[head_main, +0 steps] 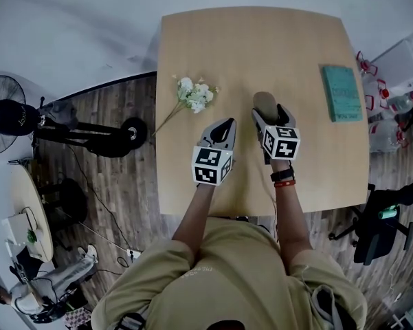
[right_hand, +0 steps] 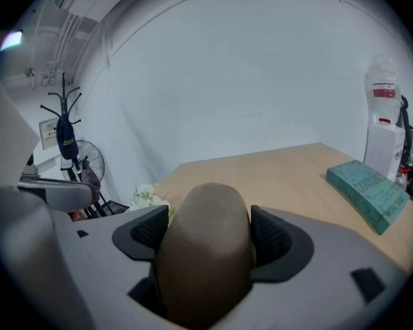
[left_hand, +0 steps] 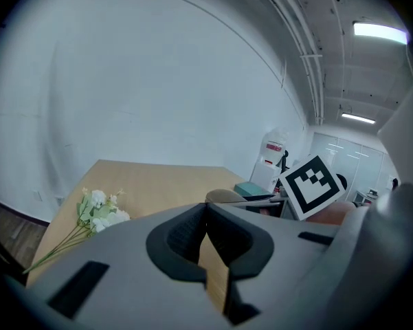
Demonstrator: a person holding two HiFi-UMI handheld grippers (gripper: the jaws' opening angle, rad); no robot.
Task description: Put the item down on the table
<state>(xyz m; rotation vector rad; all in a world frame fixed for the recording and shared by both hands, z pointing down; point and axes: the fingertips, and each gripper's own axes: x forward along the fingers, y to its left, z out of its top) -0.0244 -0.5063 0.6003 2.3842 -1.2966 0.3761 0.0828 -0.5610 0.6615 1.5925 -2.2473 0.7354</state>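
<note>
The right hand-held gripper (head_main: pixel 269 117) is clenched on a rounded, brown-olive oblong lump (right_hand: pixel 205 249), held low over the pale wooden desk (head_main: pixel 261 40); whether it touches yet, I cannot tell. The set-down seems at hand; next comes lowering until the lump rests, then parting the jaws. The left hand-held gripper (head_main: pixel 222 126) is closed on nothing, plain only in its own view; the head view alone places the lump between the white flower sprig (head_main: pixel 194 95) and the teal book (head_main: pixel 341 91).

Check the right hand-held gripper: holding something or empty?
Holding: the right hand-held gripper is shut on a brown rounded item, pads pressing both its sides.
</note>
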